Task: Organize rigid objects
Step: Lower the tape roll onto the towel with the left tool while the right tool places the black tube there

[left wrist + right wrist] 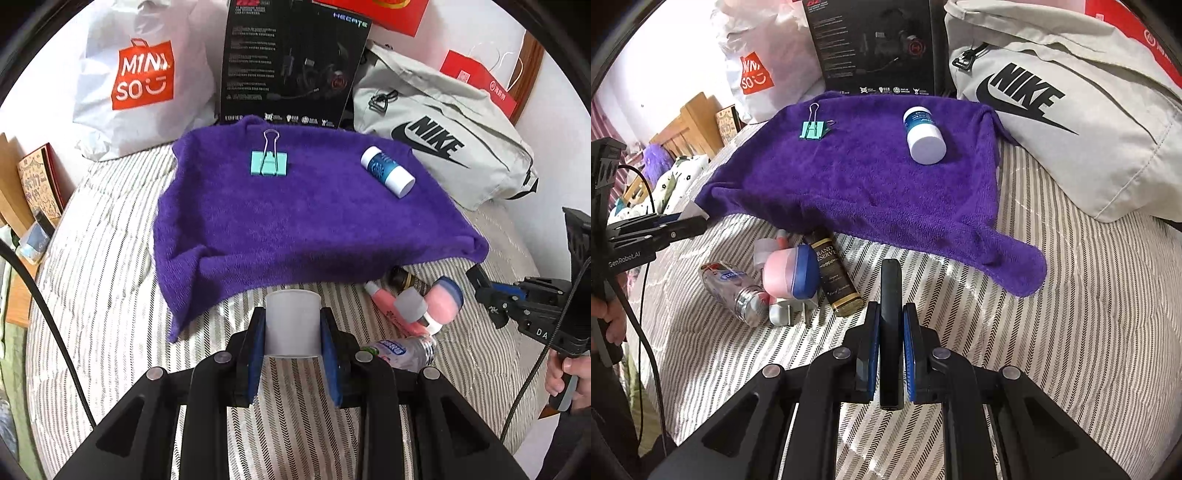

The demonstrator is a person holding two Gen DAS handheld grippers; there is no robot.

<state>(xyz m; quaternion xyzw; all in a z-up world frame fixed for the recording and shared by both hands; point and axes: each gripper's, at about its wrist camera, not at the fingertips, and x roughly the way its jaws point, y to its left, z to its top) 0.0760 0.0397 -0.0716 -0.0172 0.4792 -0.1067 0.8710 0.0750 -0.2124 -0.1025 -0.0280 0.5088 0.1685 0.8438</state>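
Observation:
A purple towel (295, 221) lies on the striped bed, with a teal binder clip (269, 160) and a blue-and-white bottle (387, 170) resting on it. My left gripper (293, 325) is shut on a white plastic cup (293, 321), just in front of the towel's near edge. My right gripper (891, 332) is shut on a thin flat black object (891, 314), held edge-up over the bedding. Left of it a cluster lies on the bed: a clear bottle (733, 288), a pink-and-blue container (788, 275), a dark gold-labelled bottle (833, 273) and a grey charger plug (783, 312).
Behind the towel stand a white MINISO bag (144, 77), a black headset box (291, 62) and a grey Nike bag (443, 136). Red bags (476, 81) lean at the back right. A wooden headboard (687, 129) and pillows sit at the left.

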